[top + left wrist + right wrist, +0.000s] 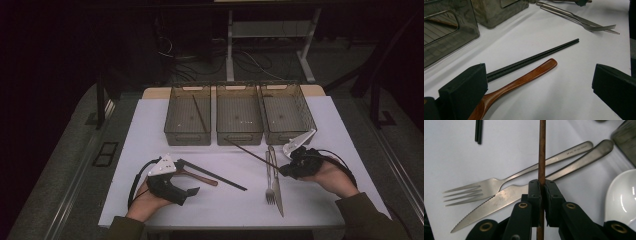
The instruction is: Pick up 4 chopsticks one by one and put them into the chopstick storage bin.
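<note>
My right gripper [284,170] [543,185] is shut on a thin brown chopstick [250,152] [542,150] that slants up and left toward the baskets. Under it lie a steel fork [270,176] [499,183] and a knife [276,192] [506,196], side by side. My left gripper [186,176] [539,95] rests at the lower left, open with nothing between its jaws. A wooden spoon [202,178] [524,76] and a pair of black chopsticks [220,177] [536,57] lie by its far jaw.
Three mesh baskets [239,136] [449,37] stand in a row at the back; the left basket [172,120] holds one brown chopstick [200,114]. A white ceramic spoon [298,141] [624,195] lies beside my right gripper. The white mat [150,125] covers the table.
</note>
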A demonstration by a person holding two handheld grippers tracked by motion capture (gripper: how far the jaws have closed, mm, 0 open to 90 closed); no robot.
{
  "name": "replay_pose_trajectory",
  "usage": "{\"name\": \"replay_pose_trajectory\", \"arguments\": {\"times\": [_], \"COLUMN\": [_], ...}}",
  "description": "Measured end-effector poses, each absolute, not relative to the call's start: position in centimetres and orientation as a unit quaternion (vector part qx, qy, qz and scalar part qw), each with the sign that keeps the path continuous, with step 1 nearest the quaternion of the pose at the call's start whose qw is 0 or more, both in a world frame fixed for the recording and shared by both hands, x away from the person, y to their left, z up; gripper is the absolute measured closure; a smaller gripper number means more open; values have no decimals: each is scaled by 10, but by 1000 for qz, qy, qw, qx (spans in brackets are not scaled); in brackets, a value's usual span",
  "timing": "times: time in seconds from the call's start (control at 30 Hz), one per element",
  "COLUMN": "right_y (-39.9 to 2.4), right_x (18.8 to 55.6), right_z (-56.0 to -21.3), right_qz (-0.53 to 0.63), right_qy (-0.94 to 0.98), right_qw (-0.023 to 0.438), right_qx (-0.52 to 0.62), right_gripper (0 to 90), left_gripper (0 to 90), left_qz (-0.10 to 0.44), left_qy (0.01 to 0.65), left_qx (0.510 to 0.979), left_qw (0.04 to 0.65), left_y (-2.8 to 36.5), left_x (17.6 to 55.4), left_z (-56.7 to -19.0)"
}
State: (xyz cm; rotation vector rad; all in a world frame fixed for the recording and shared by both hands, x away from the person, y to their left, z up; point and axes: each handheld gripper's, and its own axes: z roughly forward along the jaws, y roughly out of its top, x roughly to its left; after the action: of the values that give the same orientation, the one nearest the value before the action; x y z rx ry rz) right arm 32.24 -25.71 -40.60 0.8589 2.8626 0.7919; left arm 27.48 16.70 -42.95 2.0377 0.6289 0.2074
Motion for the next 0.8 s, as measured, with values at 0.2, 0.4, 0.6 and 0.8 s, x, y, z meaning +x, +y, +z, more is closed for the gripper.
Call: {"name": "replay_pose_trajectory", "arguments": {"times": [0.2,0.4,0.6,0.8], "right_y": [-259,-261,-263,-266], "right_x": [323,323,326,330], "right_z": [-403,-401,-399,-394], "right_qz": [274,284,301,332], "right_qy": [920,915,908,892], "right_qw": [21,24,24,21], "right_qx": [281,284,290,305], "right_gripper": [833,833,834,833], "left_gripper": [0,0,0,0], "left_qz": [84,82,77,74], "left_qy": [260,265,270,275], "left_qx": [834,830,824,824], "left_qw": [479,485,492,489], "left_y": [167,168,169,165], "left_x": [275,275,276,276], "left_z": [-429,-430,-432,-434]}}
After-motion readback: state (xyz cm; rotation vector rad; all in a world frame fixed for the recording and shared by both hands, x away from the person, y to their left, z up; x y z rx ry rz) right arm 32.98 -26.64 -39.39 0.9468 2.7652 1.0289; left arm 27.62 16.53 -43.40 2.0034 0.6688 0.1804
